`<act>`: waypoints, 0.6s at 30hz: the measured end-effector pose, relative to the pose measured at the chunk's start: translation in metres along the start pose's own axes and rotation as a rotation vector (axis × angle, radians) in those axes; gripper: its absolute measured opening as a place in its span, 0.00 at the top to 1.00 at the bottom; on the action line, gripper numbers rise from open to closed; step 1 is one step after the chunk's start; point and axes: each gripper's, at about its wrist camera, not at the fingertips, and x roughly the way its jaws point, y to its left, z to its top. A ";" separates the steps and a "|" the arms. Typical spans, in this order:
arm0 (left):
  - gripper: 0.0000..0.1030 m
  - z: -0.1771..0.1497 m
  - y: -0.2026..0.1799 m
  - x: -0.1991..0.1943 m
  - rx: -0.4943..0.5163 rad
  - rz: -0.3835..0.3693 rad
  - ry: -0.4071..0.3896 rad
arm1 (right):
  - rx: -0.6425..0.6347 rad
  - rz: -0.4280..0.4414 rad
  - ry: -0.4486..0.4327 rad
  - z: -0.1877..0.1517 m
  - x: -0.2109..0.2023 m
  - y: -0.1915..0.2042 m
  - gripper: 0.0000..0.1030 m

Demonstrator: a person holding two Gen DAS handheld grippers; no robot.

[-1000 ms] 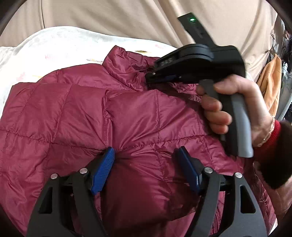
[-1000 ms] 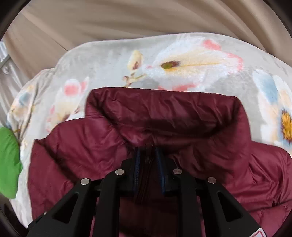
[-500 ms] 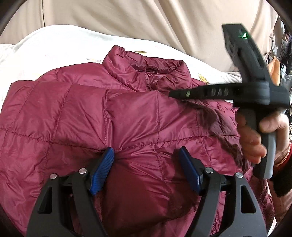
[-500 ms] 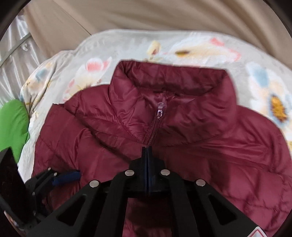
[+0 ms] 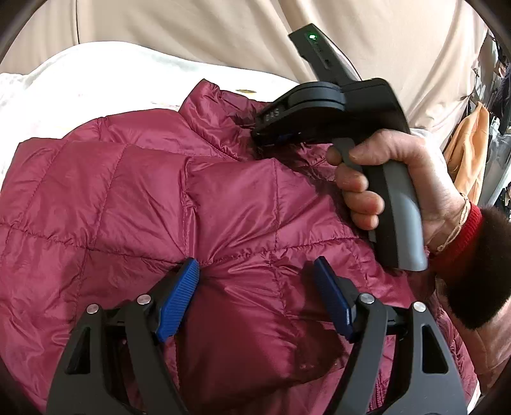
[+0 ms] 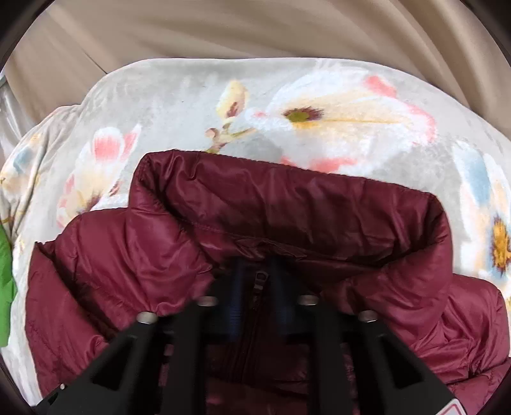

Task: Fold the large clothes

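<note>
I see the jacket lying on the blanket, its collar on the far side; curtains hang behind the blanket.

Your R gripper points down at the jacket, right at the neck, w/ the collar standing up just beyond the tips. Jaws have just been opening a bit; the zip pull sits between the fingers, which are blurred, w/ a narrow gap each side. Jacket lies on a floral blanket. Green cloth at far left edge, beige curtain behind.
</note>
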 end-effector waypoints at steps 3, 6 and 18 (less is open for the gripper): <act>0.30 0.001 0.003 0.000 -0.004 -0.005 -0.001 | -0.017 0.044 -0.034 -0.013 -0.024 -0.002 0.92; 0.30 0.001 0.004 0.000 -0.004 -0.004 -0.002 | -0.047 0.090 -0.010 -0.038 -0.045 -0.003 0.93; 0.30 0.000 0.004 0.002 -0.002 0.002 -0.001 | -0.037 0.083 -0.028 -0.037 -0.043 0.000 0.92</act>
